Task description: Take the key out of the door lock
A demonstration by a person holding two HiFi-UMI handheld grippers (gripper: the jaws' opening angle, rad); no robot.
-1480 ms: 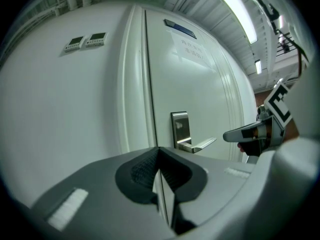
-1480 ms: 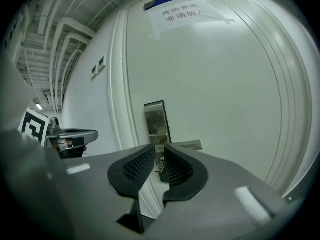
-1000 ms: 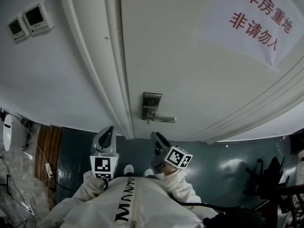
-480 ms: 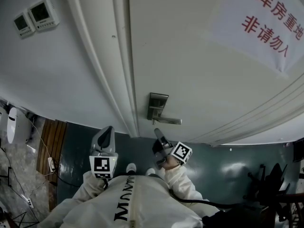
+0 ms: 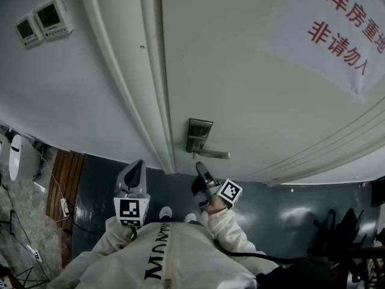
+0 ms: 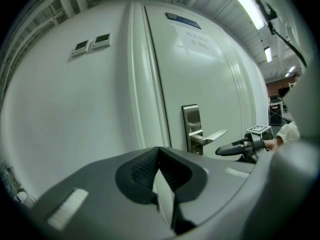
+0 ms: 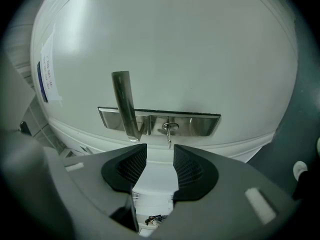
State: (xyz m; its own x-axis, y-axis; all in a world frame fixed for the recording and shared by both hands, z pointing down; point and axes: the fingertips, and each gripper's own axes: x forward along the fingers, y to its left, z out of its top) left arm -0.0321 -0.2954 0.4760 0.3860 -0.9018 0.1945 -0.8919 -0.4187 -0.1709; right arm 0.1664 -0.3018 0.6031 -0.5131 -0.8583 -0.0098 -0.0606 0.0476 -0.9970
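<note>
Facing the door (image 5: pixel 240 71), you have the wall (image 5: pixel 60 89) on its 9 o'clock side. The sign (image 5: pixel 337 29), at 1 o'clock in the head view, reads 库房重地 / 非请勿入 in red. Only that view shows it legibly; in both gripper views it is a pale sheet with print too small to read. Your white suit (image 5: pixel 168 257) fills 6 o'clock of the head view, and its dark lettering cannot be read with certainty.

Your left gripper (image 6: pixel 160 151) hangs back from the door. Its jaws are pressed together at the tips with nothing between them. Your right gripper (image 7: pixel 160 154) is close under the lock, jaws spread and empty.

Two panels (image 5: pixel 43 21) sit on the wall at 10 o'clock in the head view, their screens unreadable.

The lock plate (image 5: pixel 197 136) stands upright in the head and left gripper views, with the handle (image 5: pixel 212 154) pointing to 3 o'clock. The right gripper view is rolled, so there the plate lies crosswise and the handle points to 12 o'clock.

The key (image 7: pixel 169 132) shows clearly only in the right gripper view. It sits in the plate beside the handle's root, its blade sticking out toward the spread jaws. It lies at 12 o'clock of their gap, near the tips but apart from them.
</note>
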